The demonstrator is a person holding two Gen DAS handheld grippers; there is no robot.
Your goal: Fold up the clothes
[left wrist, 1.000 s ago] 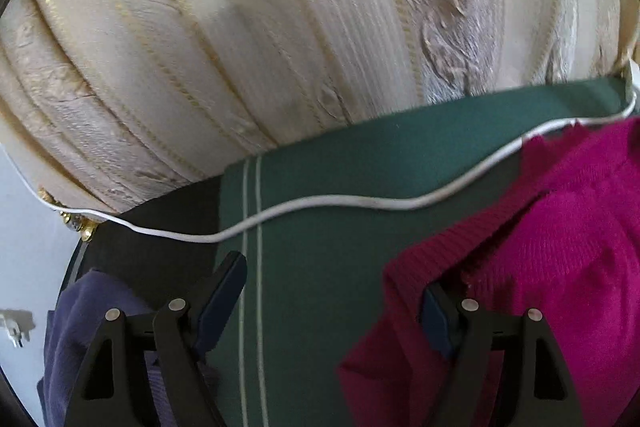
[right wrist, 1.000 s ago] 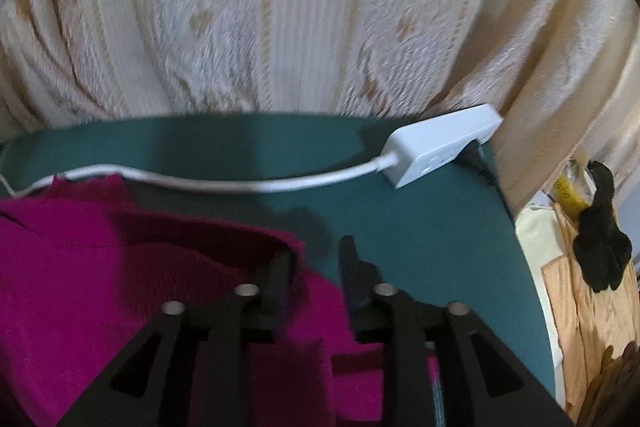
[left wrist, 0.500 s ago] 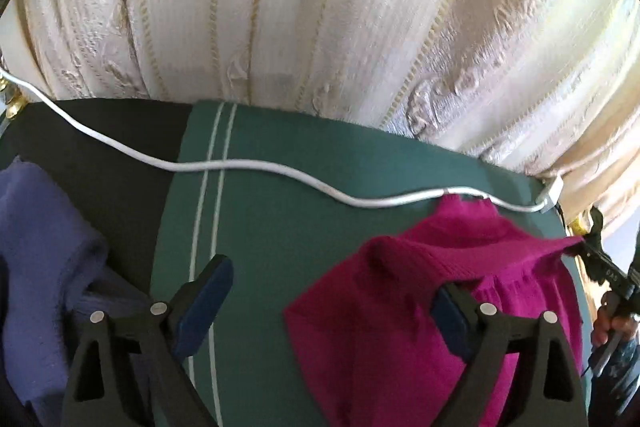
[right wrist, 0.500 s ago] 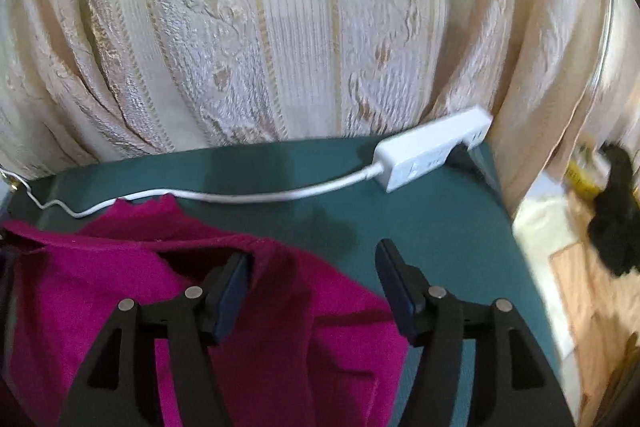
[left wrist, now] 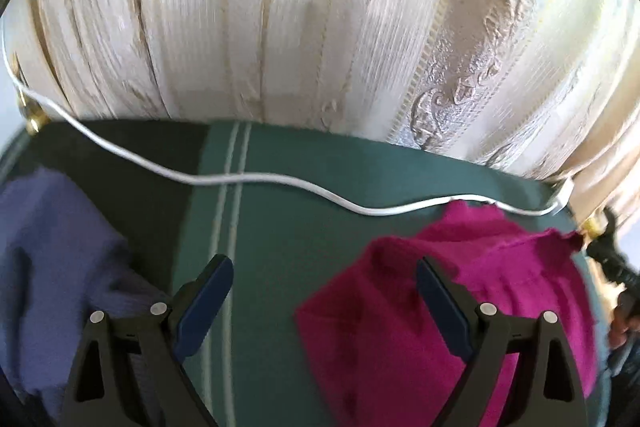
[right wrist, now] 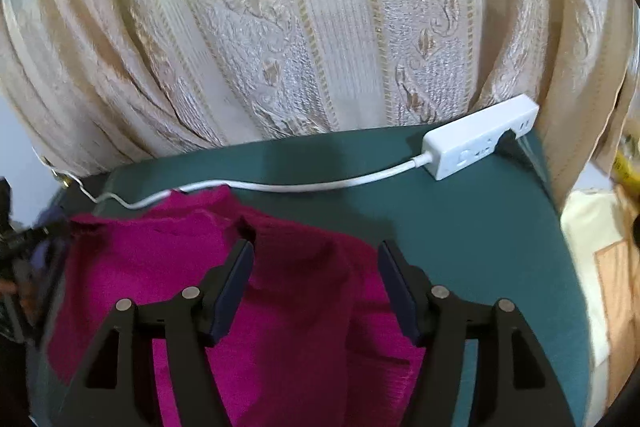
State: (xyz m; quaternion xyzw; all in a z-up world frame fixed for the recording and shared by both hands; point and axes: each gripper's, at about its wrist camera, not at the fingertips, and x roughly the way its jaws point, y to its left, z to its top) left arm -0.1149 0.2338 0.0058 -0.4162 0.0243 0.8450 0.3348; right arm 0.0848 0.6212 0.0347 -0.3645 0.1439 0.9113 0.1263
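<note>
Both grippers wide apart, nothing between the pads, jaws just finished opening. Left gripper over bare green bench; sweater lies to its right. Right gripper sits directly above the sweater, so right is nearer. Long axis probably runs left-right, blur makes it uncertain. Cable touches its far edge.

The right hand-held gripper, jaws just opened and gripping nothing, hovers over the magenta sweater on green cloth.
</note>
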